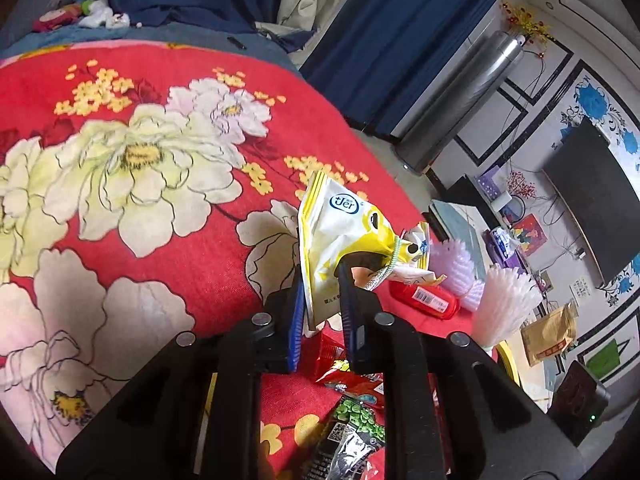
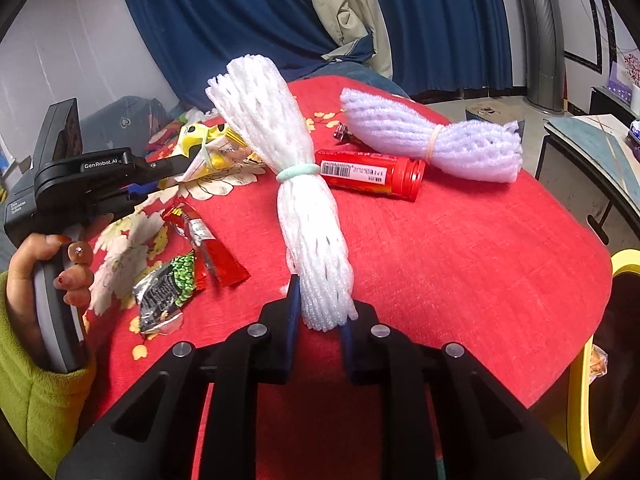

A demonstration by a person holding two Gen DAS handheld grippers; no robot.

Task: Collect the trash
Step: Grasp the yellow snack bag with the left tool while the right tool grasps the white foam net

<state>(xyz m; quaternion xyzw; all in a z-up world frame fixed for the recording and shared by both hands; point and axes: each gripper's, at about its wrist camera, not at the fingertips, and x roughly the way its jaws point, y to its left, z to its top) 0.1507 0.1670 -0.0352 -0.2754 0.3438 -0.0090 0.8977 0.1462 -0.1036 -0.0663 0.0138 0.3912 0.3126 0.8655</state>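
Right gripper (image 2: pixel 320 320) is clamped on the near end of a white foam fruit net bundle (image 2: pixel 296 184), which stands up from the jaws over the red floral blanket (image 2: pixel 460 248). Left gripper (image 1: pixel 320 300) is closed on the bottom edge of a yellow-and-white snack bag bundle (image 1: pixel 340 240), tied with a band and lifted off the blanket.

Just past the fingers, loose on the blanket: a black-and-green snack wrapper (image 2: pixel 168 292) and a red wrapper (image 2: pixel 208 240). Farther out lie a red tube with a barcode (image 2: pixel 372 174), then a pale lilac foam net bundle (image 2: pixel 432 140) with a small dark wrapper scrap (image 2: pixel 342 133) at its end.

Progress looks early to middle: two items in hand, none visibly binned, five pieces left on the blanket.

Only the right wrist view shows the person's left hand (image 2: pixel 60 264) on the handle and a yellow rim (image 2: pixel 576 420) at the bed edge, possibly the bin; cannot tell. Only the left wrist view shows the TV (image 1: pixel 592 200) and the brown paper bag (image 1: pixel 550 334) on the floor.
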